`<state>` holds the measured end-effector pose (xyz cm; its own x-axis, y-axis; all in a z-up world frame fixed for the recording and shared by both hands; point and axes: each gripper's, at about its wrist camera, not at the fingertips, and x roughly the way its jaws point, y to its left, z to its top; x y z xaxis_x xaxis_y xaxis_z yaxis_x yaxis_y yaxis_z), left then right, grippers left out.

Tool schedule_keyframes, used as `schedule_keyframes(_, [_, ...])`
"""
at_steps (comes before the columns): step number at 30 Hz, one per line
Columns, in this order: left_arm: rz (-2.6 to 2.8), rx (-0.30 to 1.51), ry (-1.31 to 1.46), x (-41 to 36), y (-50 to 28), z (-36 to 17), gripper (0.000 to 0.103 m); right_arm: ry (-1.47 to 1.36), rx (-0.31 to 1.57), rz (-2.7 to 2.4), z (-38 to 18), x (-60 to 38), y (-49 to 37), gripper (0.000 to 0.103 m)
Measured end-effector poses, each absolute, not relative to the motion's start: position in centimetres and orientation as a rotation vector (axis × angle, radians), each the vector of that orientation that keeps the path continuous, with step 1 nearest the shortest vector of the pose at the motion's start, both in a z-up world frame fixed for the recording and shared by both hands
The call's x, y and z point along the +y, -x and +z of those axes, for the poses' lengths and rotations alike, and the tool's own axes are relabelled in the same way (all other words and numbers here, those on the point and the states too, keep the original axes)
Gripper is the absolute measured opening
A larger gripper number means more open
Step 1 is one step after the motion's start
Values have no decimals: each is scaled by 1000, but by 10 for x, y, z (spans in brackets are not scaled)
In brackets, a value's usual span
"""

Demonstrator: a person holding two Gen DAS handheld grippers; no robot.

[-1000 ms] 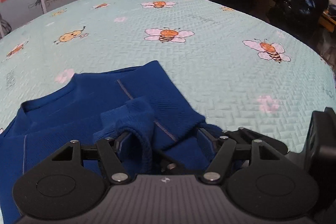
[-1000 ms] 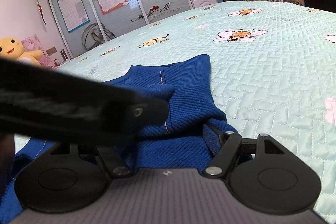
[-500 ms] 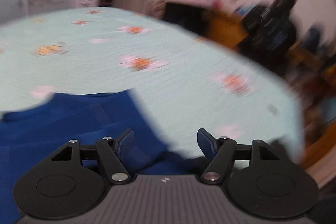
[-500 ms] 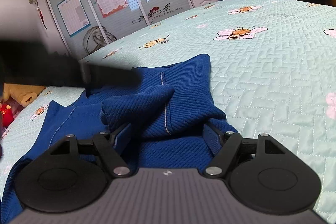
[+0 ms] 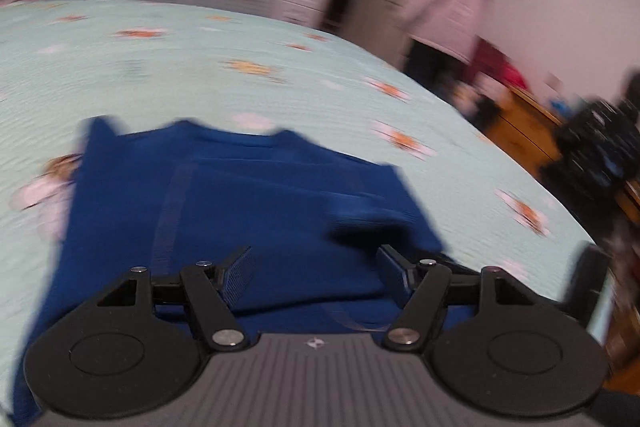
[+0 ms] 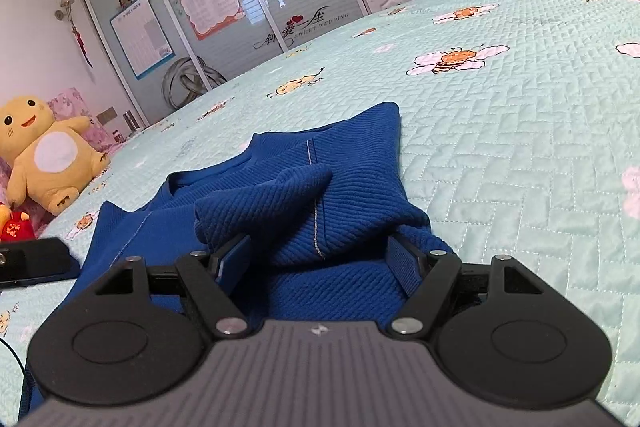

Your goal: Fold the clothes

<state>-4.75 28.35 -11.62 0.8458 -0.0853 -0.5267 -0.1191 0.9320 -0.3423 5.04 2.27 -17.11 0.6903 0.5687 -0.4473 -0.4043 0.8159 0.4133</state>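
My left tongs [image 5: 314, 267] stood wide, ribbed blue pads apart, nothing pinched between them. Below and ahead of them lay the blue sweater [image 5: 248, 211], smeared by blur in that view, its flat panels stacked in soft layers on the bed [image 5: 168, 75].

My right tongs [image 6: 320, 259] also gaped wide, hovering low over the near end of the sweater [image 6: 332, 195]. Here the knit read sharp: a thick, diagonal-ribbed weave, deep blue, with a thin pale seam line running down it. A sleeve cuff was bunched into a rounded hump between and just beyond my pads, and fabric pressed close to both, but I gripped nothing. The collar opened toward the far left, and one corner poked up like a peak at the far side.

The bed's cover was pale mint, quilted in a herringbone stitch, dotted with cartoon bees. Far left sat a plump yellow plush toy [image 6: 44, 151]. A black block, the edge of my other tool [image 6: 32, 261], showed at the left.
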Motion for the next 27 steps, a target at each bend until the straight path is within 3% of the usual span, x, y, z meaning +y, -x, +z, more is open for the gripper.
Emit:
schedule_keyframes(9, [137,531,586,338,98,-161,71,-236,492,484,-144,24,-23,74])
schedule_keyframes(14, [101,461,721,361,115,-184,71,23,326,574,-109,81,10,76])
schedule_keyframes(19, [96,458,717,358,117,-176,71,397,363,572,-135,156,4,76])
schedule_keyframes(21, [90,457,707,356,118,-175,71,522,364,501,-150,175,-4,66])
schedule_keyframes(23, [91,459,693,355,119,-174,71,491,383,429,-148,167,-18,26])
schedule_keyframes(24, [91,460,685,354,120,-173,72,457,396,396,-144,160,-24,19])
schedule_keyframes(27, [84,459,693,354,122,-174,72,174,407,322,-120,108,-33,15])
